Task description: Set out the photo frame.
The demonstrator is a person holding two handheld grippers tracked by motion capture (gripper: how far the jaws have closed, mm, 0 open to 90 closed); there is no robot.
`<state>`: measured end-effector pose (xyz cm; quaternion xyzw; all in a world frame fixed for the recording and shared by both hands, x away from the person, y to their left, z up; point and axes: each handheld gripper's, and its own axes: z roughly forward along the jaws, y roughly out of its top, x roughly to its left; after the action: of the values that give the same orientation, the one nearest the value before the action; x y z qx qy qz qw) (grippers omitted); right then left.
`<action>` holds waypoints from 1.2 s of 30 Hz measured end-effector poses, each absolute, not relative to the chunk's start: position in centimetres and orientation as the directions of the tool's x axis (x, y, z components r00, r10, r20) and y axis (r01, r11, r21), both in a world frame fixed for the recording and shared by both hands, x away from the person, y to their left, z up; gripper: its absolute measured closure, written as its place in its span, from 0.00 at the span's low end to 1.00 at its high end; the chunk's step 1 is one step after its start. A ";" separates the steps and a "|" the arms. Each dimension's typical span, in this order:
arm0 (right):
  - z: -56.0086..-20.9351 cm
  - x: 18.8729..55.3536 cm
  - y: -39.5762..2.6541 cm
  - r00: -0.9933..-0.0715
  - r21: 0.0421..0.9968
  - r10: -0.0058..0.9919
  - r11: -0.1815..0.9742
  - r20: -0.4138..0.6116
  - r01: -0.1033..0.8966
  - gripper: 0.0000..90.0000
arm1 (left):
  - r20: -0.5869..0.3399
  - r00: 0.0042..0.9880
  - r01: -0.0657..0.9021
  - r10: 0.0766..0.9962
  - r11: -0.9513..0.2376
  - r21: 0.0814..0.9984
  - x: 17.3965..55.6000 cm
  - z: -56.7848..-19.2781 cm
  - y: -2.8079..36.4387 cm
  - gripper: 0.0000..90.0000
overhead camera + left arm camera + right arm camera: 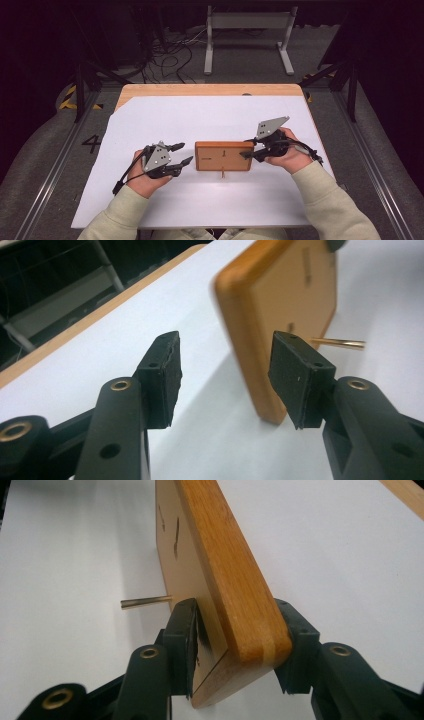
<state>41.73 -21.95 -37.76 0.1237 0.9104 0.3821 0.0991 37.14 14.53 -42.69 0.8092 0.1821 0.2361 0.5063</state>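
White sheeting covers most of the tabletop [150, 90], whose bare wooden rim shows along the far edge. Near the middle of that sheet, towards the person's side, a wooden board [223, 155] stands on one long edge, its broad face tilted up towards the high view. This face carries a few dark slot-like marks, and a thin brass-coloured pin [222, 173] sticks out from it near the lower edge.

At the board's right end sits the right gripper [247, 150], held in the person's right hand [289, 157]. In the right gripper view the board's corner [235, 645] lies between the two black jaws, one pad against the broad face and the other against the back, so this gripper holds the board by its thickness. The pin [146, 601] juts sideways from the face, just above the left jaw.

Off the board's left end, the left gripper [181, 154] rests in the person's left hand [142, 175], its jaws moderately spread with nothing between them. Its tips point at the board's short end and lie just beside it, apart from the wood. In the left gripper view the board [280, 315] rises beyond the right jaw, and the pin [340, 344] shows past that jaw's tip.
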 end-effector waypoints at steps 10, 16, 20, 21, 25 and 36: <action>-38.1 39.0 -22.2 -0.947 0.732 0.264 0.679 -0.181 0.049 0.70 | 0.117 0.810 0.139 0.575 -0.382 0.914 38.0 -43.5 15.4 0.52; -38.3 37.6 -22.1 -0.949 0.712 0.253 0.701 -0.187 0.046 0.71 | 0.084 0.815 0.174 0.574 -0.380 0.908 38.3 -44.0 15.6 0.47; -39.0 36.7 -21.8 -0.961 0.692 0.224 0.720 -0.159 0.053 0.66 | 0.081 0.812 0.180 0.578 -0.380 0.907 38.3 -43.9 15.8 0.47; -39.1 36.6 -21.7 -0.961 0.691 0.225 0.721 -0.163 0.052 0.66 | 0.074 0.812 0.188 0.579 -0.380 0.906 38.3 -44.0 15.8 0.47; -39.2 36.2 -22.0 -0.959 0.699 0.236 0.713 -0.154 0.063 0.61 | 0.075 0.813 0.188 0.577 -0.383 0.905 38.3 -43.9 15.7 0.47; -40.1 35.5 -25.3 -0.931 0.682 0.344 0.710 -0.119 0.175 0.73 | 0.048 0.796 0.214 0.603 -0.355 0.910 38.1 -44.0 16.6 0.48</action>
<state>35.53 -25.35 -40.10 0.1416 0.9168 0.3537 0.1196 38.11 16.64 -43.98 0.8006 0.2554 0.1918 0.5070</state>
